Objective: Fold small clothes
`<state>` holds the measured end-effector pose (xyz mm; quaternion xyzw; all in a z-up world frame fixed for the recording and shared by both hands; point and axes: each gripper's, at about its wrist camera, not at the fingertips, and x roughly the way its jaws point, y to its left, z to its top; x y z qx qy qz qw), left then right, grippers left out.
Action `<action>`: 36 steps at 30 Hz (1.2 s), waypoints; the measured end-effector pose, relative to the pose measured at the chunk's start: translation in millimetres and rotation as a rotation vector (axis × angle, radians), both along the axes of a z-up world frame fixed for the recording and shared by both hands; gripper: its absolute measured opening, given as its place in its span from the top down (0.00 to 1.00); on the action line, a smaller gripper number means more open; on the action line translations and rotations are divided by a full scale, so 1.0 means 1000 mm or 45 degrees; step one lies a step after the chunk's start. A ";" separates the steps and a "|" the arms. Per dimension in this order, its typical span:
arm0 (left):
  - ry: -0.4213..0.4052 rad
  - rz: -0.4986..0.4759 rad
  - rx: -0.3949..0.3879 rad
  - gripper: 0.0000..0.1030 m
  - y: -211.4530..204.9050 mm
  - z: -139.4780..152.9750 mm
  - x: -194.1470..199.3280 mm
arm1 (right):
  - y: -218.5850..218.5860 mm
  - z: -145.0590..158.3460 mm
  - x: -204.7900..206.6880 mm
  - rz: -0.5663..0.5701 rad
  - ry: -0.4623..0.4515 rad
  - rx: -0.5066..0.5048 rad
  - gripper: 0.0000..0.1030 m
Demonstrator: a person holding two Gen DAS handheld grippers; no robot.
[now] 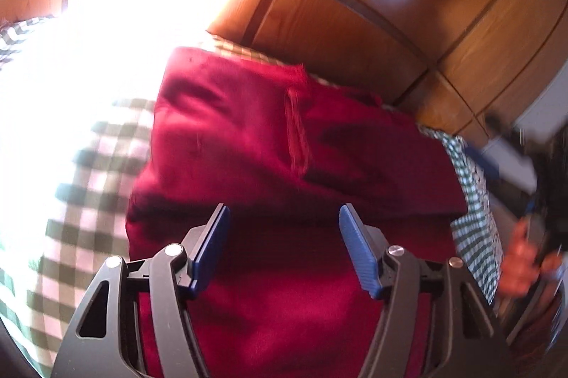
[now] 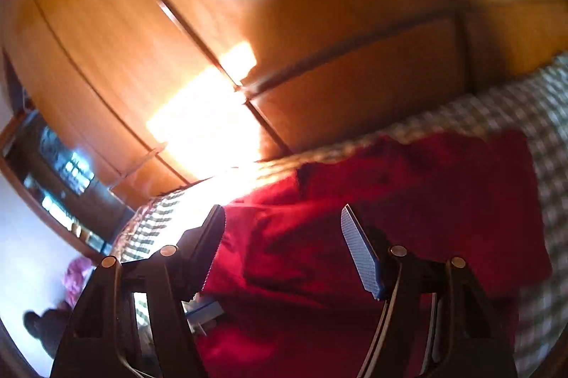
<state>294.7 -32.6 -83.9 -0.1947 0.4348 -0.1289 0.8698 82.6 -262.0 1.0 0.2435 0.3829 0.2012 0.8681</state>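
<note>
A dark red garment (image 1: pixel 255 143) lies spread on a green-and-white checked cloth (image 1: pixel 85 186), with a seam or pocket edge near its middle. My left gripper (image 1: pixel 282 218) is open and empty, just above the garment's near part. In the right wrist view the same red garment (image 2: pixel 408 200) lies on the checked cloth (image 2: pixel 539 115). My right gripper (image 2: pixel 282 218) is open and empty, over the garment's left edge. Both views are blurred by motion.
A wooden wardrobe (image 1: pixel 372 33) with panelled doors stands close behind the cloth, and fills the upper part of the right wrist view (image 2: pixel 248 5). Strong sun glare (image 1: pixel 124 5) washes out the left part. A hand (image 1: pixel 525 264) shows at the right edge.
</note>
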 end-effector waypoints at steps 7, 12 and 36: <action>0.074 -0.034 -0.013 0.39 -0.006 0.002 0.048 | -0.058 -0.045 -0.063 -0.140 0.142 -0.048 0.35; 0.164 -0.116 -0.021 0.74 -0.031 -0.012 0.067 | -0.103 -0.058 -0.094 -0.281 0.187 -0.008 0.35; 0.050 0.044 0.302 0.91 -0.003 -0.011 0.033 | -0.052 -0.072 0.044 -0.266 0.176 -0.458 0.35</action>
